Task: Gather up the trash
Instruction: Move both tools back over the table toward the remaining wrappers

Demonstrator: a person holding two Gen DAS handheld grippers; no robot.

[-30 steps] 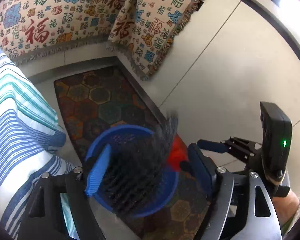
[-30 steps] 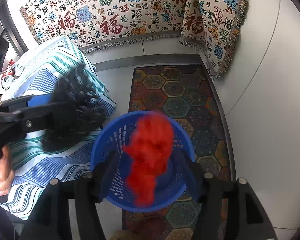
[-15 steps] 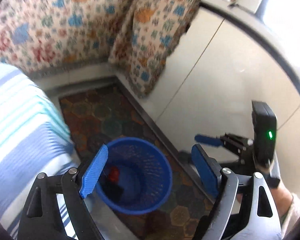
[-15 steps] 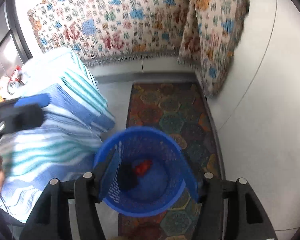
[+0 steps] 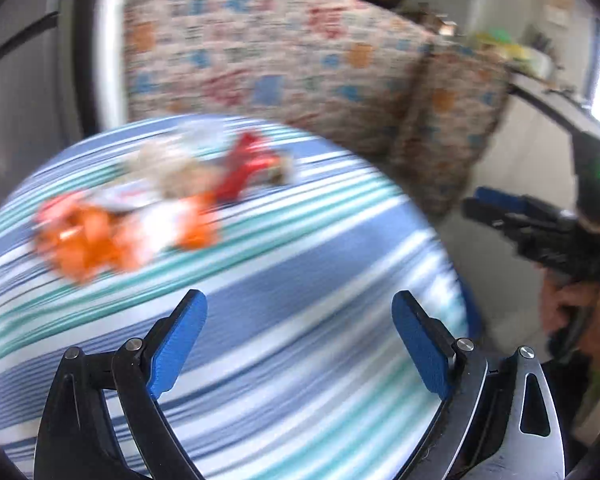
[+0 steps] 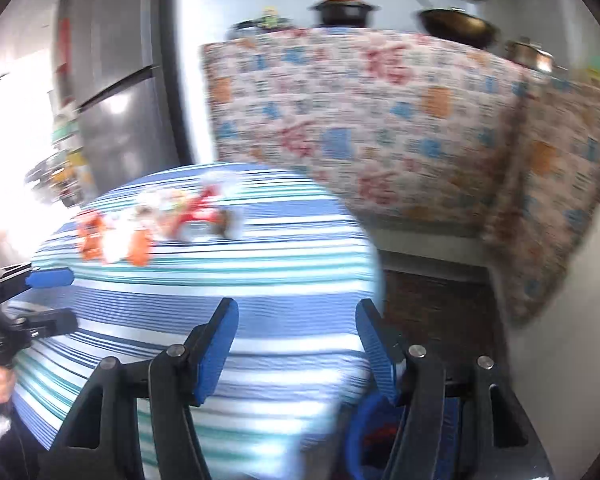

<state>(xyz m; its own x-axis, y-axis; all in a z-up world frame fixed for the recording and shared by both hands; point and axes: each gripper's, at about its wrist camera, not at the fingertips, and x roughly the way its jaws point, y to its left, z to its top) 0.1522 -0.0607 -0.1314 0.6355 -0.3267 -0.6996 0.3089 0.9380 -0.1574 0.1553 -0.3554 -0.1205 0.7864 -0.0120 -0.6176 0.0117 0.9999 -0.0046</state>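
The trash (image 5: pixel 140 216) lies in a loose, crumpled heap on the far part of the striped tablecloth (image 5: pixel 300 280): an orange and white crinkled wrapper (image 5: pixel 88 244) at the near left of the heap, a red wrapper (image 5: pixel 244 168) on its far right, and a pale lumpy piece (image 5: pixel 168 168) between them, all too blurred to name closer. In the right wrist view the same heap (image 6: pixel 156 220) sits toward the far left of the cloth (image 6: pixel 260 280). The cloth is soft fabric in blue, teal and white bands, draped over a rounded table edge. The left gripper (image 5: pixel 300 344) is tilted downward over the near side of the cloth, well short of the heap; its jaws have just been opening and stand wide apart with nothing between the flat blue pads. The right gripper (image 6: pixel 296 348) also points down at the cloth's near edge, its blue pads moderately apart and empty. Below the cloth's edge, behind the right gripper's right finger, part of a blue basket (image 6: pixel 360 432) shows with something red inside. Beyond the cloth hangs a patterned woven throw (image 6: pixel 380 120) in cream, red, blue and orange. To the right of the cloth in the left wrist view, a hand (image 5: pixel 568 312) grips the black handle of the other gripper.
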